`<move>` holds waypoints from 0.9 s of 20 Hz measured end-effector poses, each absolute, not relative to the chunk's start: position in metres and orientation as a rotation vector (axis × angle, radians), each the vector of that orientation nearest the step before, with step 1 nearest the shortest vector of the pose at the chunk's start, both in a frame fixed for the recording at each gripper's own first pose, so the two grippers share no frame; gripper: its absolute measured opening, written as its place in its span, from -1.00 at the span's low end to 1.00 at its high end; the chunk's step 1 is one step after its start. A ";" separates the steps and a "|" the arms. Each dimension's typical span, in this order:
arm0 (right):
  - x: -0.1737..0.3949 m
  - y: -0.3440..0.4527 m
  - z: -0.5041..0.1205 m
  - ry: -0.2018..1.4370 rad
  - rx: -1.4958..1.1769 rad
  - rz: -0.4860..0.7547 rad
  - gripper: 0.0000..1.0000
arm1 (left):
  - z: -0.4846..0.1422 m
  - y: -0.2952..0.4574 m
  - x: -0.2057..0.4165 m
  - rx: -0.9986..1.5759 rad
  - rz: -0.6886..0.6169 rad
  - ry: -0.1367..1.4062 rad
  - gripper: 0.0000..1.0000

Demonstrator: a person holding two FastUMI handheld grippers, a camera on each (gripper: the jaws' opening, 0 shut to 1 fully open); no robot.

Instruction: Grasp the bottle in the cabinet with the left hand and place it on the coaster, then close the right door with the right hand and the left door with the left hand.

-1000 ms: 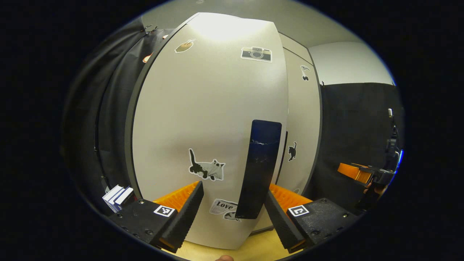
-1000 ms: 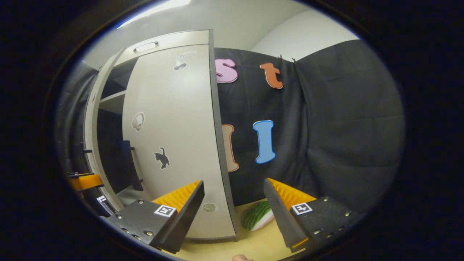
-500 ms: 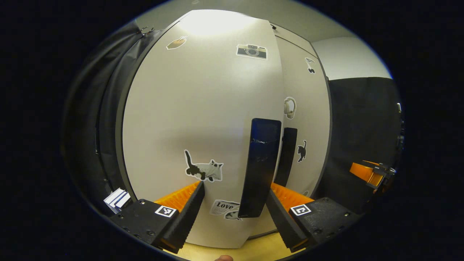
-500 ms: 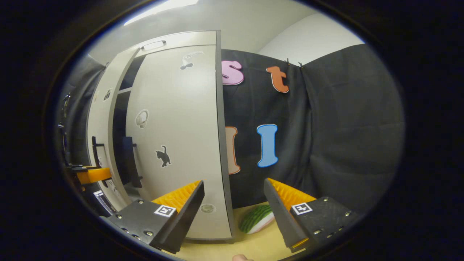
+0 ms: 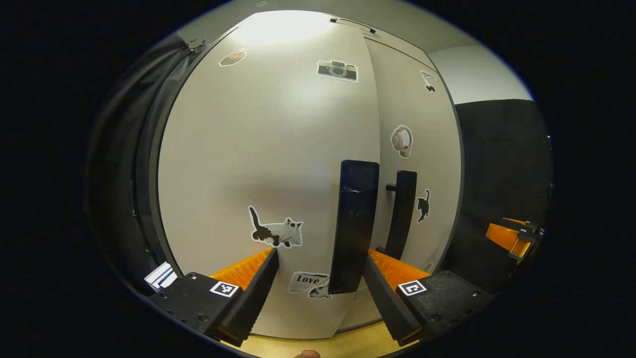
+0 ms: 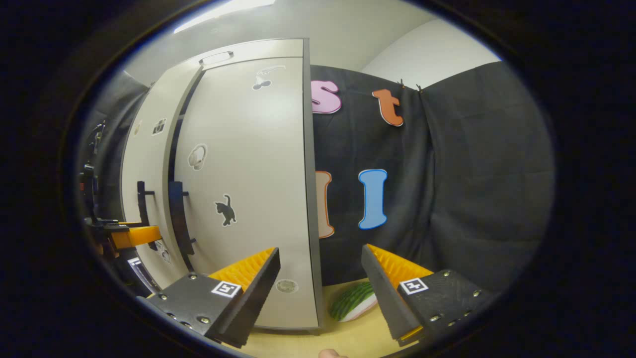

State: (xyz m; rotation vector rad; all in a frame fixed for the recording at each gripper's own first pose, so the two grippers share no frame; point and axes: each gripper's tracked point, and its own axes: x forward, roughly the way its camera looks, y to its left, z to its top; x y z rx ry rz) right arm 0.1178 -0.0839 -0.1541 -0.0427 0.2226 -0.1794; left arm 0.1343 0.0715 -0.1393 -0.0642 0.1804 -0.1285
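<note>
Swinging inward over the last second, the left door [image 5: 268, 164] has nearly met the right door [image 5: 417, 164], and the dark gap between them has shrunk to a sliver, so the closing is, I judge, almost finished.

Nearest, the left tool [image 5: 318, 293] is spread wide with the left door's handle [image 5: 354, 223] standing between its fingers, neither clearly pressing it. The right tool [image 6: 320, 293] also hangs spread, holding nothing, above the desk [image 6: 348, 338].

Farther back I count two doors, two dark upright handles, the second being the right handle [image 5: 401, 214], and one green striped object [image 6: 350, 301] by the cabinet's right corner. Bottle and coaster are out of my sight.
</note>
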 end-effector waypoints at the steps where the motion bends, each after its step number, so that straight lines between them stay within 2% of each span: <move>1: 0.118 -0.084 -0.154 0.222 -0.042 -0.175 0.94 | -0.140 0.071 0.135 -0.064 -0.127 0.180 1.00; 4: 0.120 -0.082 -0.155 0.220 -0.041 -0.165 1.00 | -0.140 0.071 0.135 -0.066 -0.126 0.180 1.00; 18: 0.119 -0.076 -0.153 0.230 -0.046 -0.135 1.00 | -0.139 0.068 0.130 -0.070 -0.104 0.205 0.99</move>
